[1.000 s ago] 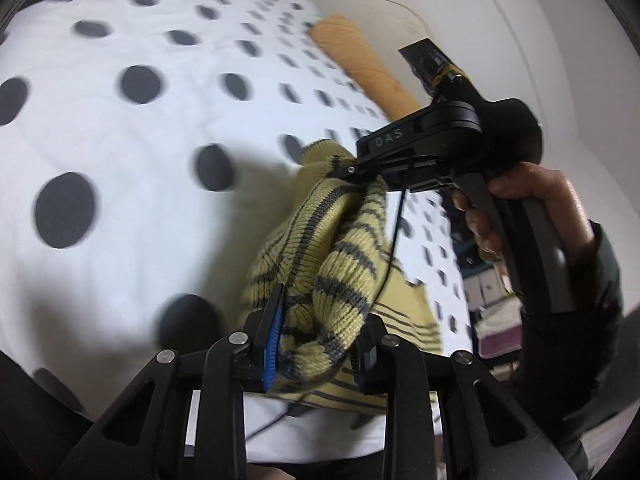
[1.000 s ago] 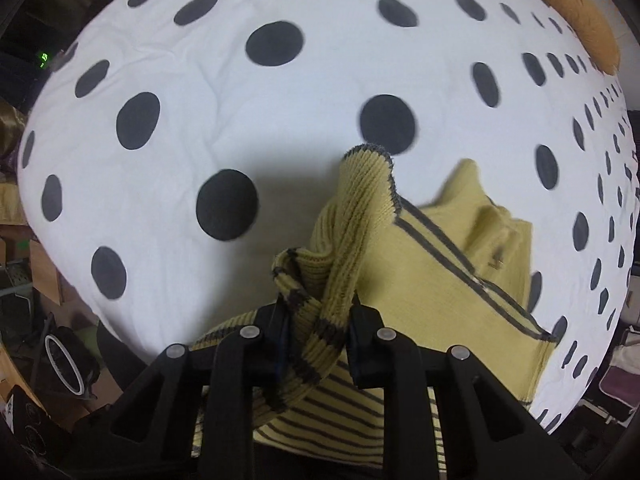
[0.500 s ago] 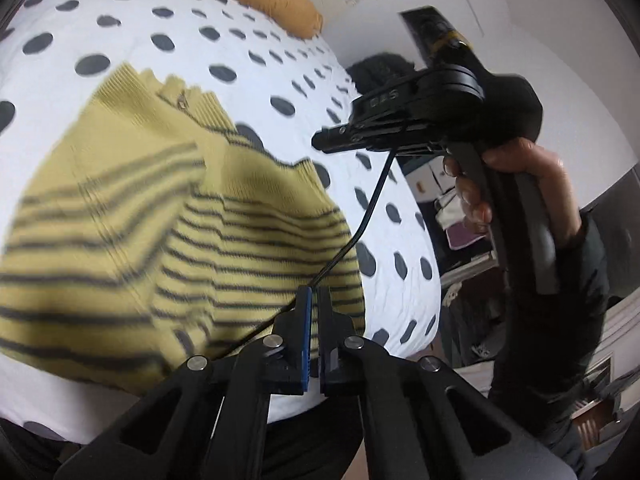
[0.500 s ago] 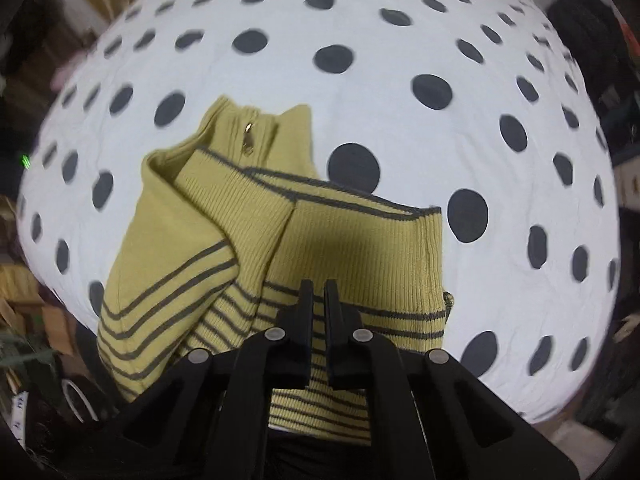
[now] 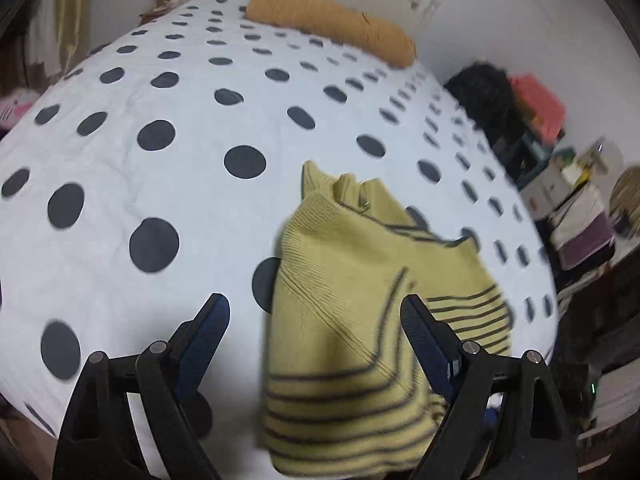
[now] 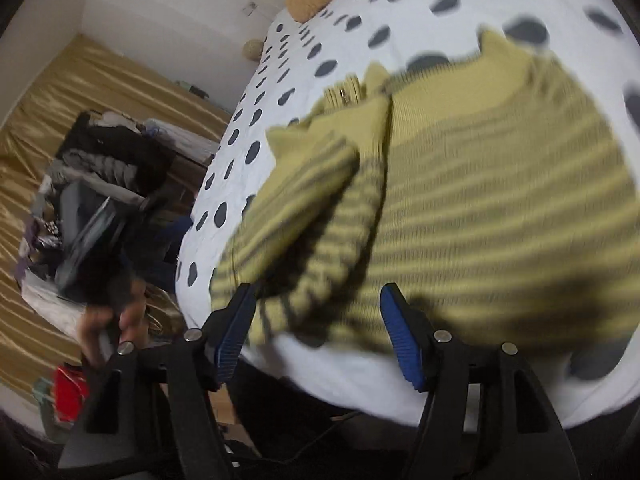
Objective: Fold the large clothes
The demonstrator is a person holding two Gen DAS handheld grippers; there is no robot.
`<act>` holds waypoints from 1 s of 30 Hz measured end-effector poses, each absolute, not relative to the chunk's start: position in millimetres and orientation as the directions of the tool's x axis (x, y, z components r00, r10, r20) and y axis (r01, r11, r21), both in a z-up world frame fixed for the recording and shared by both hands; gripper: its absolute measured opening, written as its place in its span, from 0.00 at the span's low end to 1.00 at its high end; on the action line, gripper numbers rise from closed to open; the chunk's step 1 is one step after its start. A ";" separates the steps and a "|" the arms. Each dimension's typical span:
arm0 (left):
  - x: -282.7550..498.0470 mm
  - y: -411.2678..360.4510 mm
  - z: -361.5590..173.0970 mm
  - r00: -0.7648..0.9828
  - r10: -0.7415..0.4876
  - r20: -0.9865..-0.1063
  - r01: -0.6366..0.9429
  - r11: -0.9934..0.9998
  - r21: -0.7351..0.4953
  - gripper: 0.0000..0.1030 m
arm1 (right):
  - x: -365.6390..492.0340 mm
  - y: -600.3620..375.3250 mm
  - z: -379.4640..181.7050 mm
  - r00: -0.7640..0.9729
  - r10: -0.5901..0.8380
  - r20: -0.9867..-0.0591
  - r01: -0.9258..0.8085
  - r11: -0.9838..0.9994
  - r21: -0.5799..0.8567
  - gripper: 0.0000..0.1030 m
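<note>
A yellow knitted sweater with dark stripes (image 5: pixel 360 320) lies folded near the front edge of the bed, on the white bedspread with dark dots (image 5: pixel 160 140). My left gripper (image 5: pixel 316 320) is open and empty, hovering just above the sweater's near left part. In the right wrist view the sweater (image 6: pixel 460 208) is blurred and fills the middle. My right gripper (image 6: pixel 316 320) is open and empty, at the sweater's near edge by the bed's edge.
An orange pillow (image 5: pixel 332 20) lies at the head of the bed. Cluttered shelves and boxes (image 5: pixel 560 184) stand right of the bed. In the right wrist view, a pile of clothes (image 6: pixel 100 184) and gold fabric (image 6: pixel 48 120) lie left of the bed.
One second ago both grippers were shut on the sweater. Half a second ago they were shut and empty over the laid-down sweater. Now both are open and both views have swung sideways.
</note>
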State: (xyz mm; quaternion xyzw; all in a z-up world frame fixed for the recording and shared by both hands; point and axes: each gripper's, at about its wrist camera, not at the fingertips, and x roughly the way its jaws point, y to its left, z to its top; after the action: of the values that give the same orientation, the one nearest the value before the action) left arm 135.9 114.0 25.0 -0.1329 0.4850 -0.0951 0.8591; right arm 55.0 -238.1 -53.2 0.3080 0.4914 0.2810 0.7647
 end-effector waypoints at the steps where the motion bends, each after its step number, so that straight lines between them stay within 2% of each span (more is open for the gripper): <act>1: 150.2 108.8 17.0 0.484 -0.285 -0.828 0.053 0.953 -0.297 0.85 | 44.8 -230.3 -60.8 0.369 0.746 -0.555 -0.118 0.630 0.768 0.63; 4: 177.9 91.0 -13.6 0.405 -0.288 -0.868 0.101 0.957 -0.271 0.85 | 31.6 -209.3 -73.8 0.413 0.810 -0.416 -0.129 0.504 0.854 0.64; 5: 184.7 87.5 -24.1 0.384 -0.293 -0.876 0.109 0.956 -0.272 0.85 | 32.1 -200.4 -75.8 0.423 0.815 -0.395 -0.136 0.488 0.862 0.66; 6: 187.1 83.2 -31.1 0.367 -0.298 -0.881 0.115 0.955 -0.275 0.85 | 34.1 -191.0 -77.4 0.437 0.802 -0.407 -0.122 0.501 0.857 0.68; 9: 200.3 72.3 -46.9 0.321 -0.321 -0.891 0.151 0.946 -0.286 0.85 | 44.1 -169.6 -79.4 0.443 0.822 -0.358 -0.135 0.456 0.880 0.68; 13: 210.0 57.0 -55.9 0.292 -0.300 -0.908 0.181 0.950 -0.255 0.85 | 65.2 -150.9 -82.2 0.504 0.768 -0.395 -0.097 0.505 0.857 0.68; 14: 212.6 51.8 -58.9 0.287 -0.274 -0.918 0.191 0.955 -0.225 0.85 | 69.6 -148.8 -82.6 0.504 0.769 -0.394 -0.105 0.507 0.856 0.67; 15: 215.0 48.8 -61.6 0.283 -0.258 -0.924 0.199 0.958 -0.206 0.85 | 74.9 -143.9 -83.3 0.506 0.763 -0.402 -0.123 0.525 0.842 0.53; 16: 218.3 47.1 -65.5 0.273 -0.249 -0.929 0.196 0.960 -0.200 0.85 | 79.3 -140.8 -84.0 0.495 0.767 -0.407 -0.143 0.534 0.833 0.43; 18: 222.5 47.8 -68.8 0.255 -0.260 -0.931 0.177 0.959 -0.220 0.85 | 85.2 -143.5 -85.1 0.475 0.798 -0.370 -0.166 0.495 0.853 0.34; 21: 221.5 48.0 -58.8 0.259 -0.298 -0.919 0.182 0.949 -0.256 0.85 | 83.2 -156.3 -74.4 0.504 0.802 -0.321 -0.201 0.470 0.860 0.32; 30: 212.3 17.5 -12.7 0.287 -0.409 -0.866 0.239 0.906 -0.349 0.86 | 85.3 -213.5 -55.1 0.527 0.846 -0.084 -0.255 0.252 0.934 0.31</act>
State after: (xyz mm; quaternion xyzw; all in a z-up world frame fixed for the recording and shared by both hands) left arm 212.3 17.5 -12.7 -0.0756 0.5617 -0.2027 0.7985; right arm 85.3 -213.5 -55.1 0.4815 0.3069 0.3772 0.7292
